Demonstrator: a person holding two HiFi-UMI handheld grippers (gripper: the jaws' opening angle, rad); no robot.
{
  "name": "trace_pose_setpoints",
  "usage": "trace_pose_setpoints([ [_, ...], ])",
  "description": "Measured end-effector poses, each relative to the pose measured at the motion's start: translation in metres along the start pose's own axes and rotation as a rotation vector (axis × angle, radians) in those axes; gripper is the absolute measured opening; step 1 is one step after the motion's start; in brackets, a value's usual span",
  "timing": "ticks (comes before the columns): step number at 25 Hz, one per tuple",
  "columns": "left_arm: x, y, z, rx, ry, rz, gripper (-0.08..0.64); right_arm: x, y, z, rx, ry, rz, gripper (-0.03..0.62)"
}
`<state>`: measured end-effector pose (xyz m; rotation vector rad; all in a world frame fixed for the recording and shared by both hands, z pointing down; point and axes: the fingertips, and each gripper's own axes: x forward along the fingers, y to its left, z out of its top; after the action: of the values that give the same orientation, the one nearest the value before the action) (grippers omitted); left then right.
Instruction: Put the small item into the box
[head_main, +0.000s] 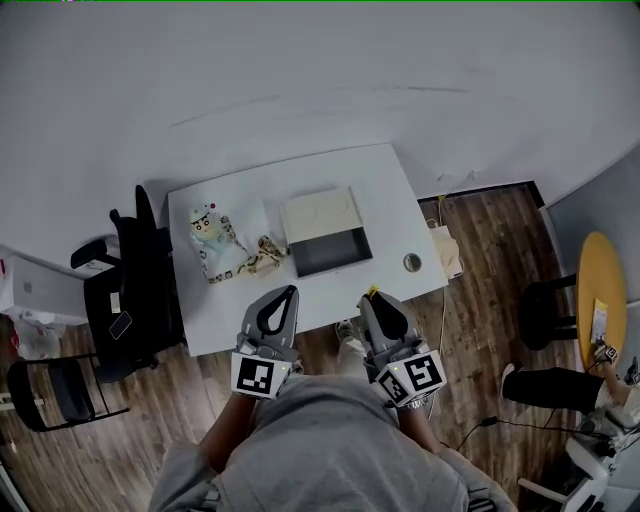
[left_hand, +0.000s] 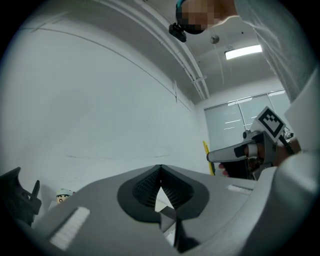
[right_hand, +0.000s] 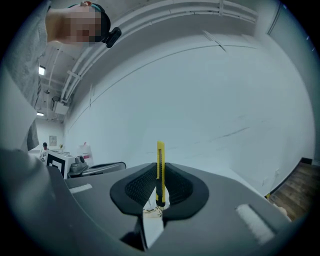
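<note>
An open box (head_main: 325, 236), cream lid behind a dark tray, lies on the white table (head_main: 395, 190). To its left are a cartoon figure (head_main: 207, 230) and a small patterned item (head_main: 263, 255). Both grippers are held up at the table's near edge, clear of the box. My right gripper (head_main: 372, 296) is shut on a yellow utility knife (right_hand: 160, 167), which stands upright between the jaws (right_hand: 160, 172). My left gripper (head_main: 284, 293) is shut with nothing in it, its pads meeting (left_hand: 160, 170). The left gripper view also catches the right gripper (left_hand: 240, 152) and the figure's head (left_hand: 63, 196).
A tape roll (head_main: 412, 263) sits near the table's right front corner. A black office chair (head_main: 135, 280) stands at the table's left. At the right are a black stool (head_main: 545, 310), a round yellow table (head_main: 600, 305) and a seated person's leg (head_main: 555, 385).
</note>
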<state>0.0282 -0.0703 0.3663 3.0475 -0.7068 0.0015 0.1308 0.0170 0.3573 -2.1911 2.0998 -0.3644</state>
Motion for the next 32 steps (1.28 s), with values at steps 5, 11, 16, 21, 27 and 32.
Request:
trace_pose_setpoints([
  [5, 0.027, -0.006, 0.001, -0.009, 0.035, 0.035, 0.003, 0.020, -0.027, 0.007, -0.005, 0.028, 0.053, 0.066],
  [11, 0.045, -0.004, -0.006, -0.027, 0.060, 0.114, 0.003, 0.045, -0.047, 0.006, -0.005, 0.073, 0.131, 0.066],
  [16, 0.048, -0.001, -0.012, -0.029, 0.075, 0.187, 0.003, 0.062, -0.056, 0.004, -0.016, 0.104, 0.198, 0.066],
  [21, 0.050, 0.005, -0.016, -0.036, 0.091, 0.272, 0.003, 0.077, -0.062, -0.001, -0.012, 0.134, 0.263, 0.066],
  [27, 0.058, 0.007, -0.020, -0.044, 0.100, 0.346, 0.003, 0.095, -0.073, -0.005, -0.029, 0.181, 0.328, 0.066],
  [32, 0.067, 0.002, -0.022, -0.032, 0.112, 0.386, 0.003, 0.106, -0.085, -0.014, -0.036, 0.219, 0.361, 0.066],
])
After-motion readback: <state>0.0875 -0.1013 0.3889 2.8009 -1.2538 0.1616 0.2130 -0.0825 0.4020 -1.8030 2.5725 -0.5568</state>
